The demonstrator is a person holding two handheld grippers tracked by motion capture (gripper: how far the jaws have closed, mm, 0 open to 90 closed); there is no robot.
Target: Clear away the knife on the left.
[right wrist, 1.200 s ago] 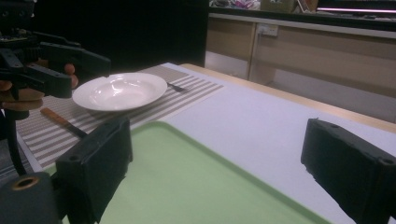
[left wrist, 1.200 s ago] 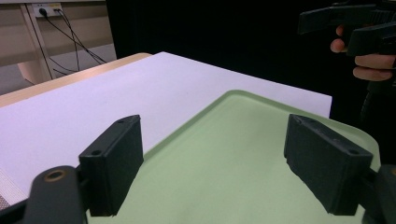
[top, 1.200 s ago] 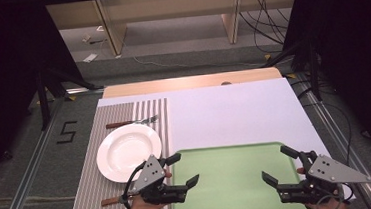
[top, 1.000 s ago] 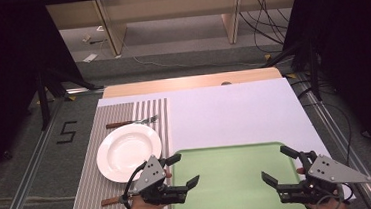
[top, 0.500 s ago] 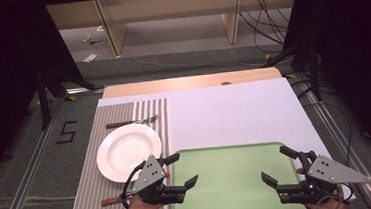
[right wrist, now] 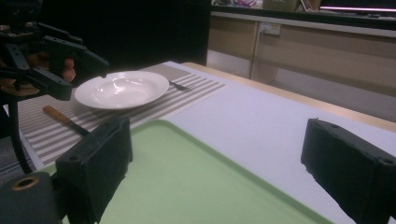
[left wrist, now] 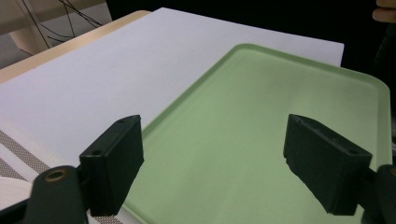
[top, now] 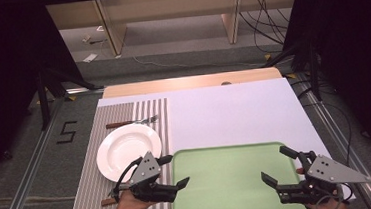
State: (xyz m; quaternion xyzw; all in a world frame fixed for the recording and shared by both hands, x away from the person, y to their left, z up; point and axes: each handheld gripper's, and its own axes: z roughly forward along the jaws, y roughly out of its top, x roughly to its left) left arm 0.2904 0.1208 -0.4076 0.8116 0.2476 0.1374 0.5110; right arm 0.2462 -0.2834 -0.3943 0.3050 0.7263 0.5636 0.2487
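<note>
- Nothing has shifted since the earlier frame: both my grippers hover where they were, and the tray, plate and cutlery lie unmoved.
- My left gripper [top: 171, 172] has its jaws spread wide, gripping nothing, poised at the left edge of the green tray [top: 229, 181]; in the left gripper view the tray [left wrist: 261, 140] lies between the two black pads.
- My right gripper [top: 279, 166] is equally wide open and empty, above the tray's right end; in the right gripper view the tray [right wrist: 187, 182] runs between its pads.
- Nothing lies in the tray; its surface is bare, pale green, with a raised rounded rim.
- Just left of the tray a white plate [top: 128, 150] sits on a striped mat [top: 144, 113], also holding nothing.
- A fork [top: 132, 122] lies beyond the plate, and a wooden-handled knife [right wrist: 63, 119] lies on the mat on the near side.
- Beyond the tray, the white tabletop [top: 229, 113] gives open room up to its far wooden edge.
</note>
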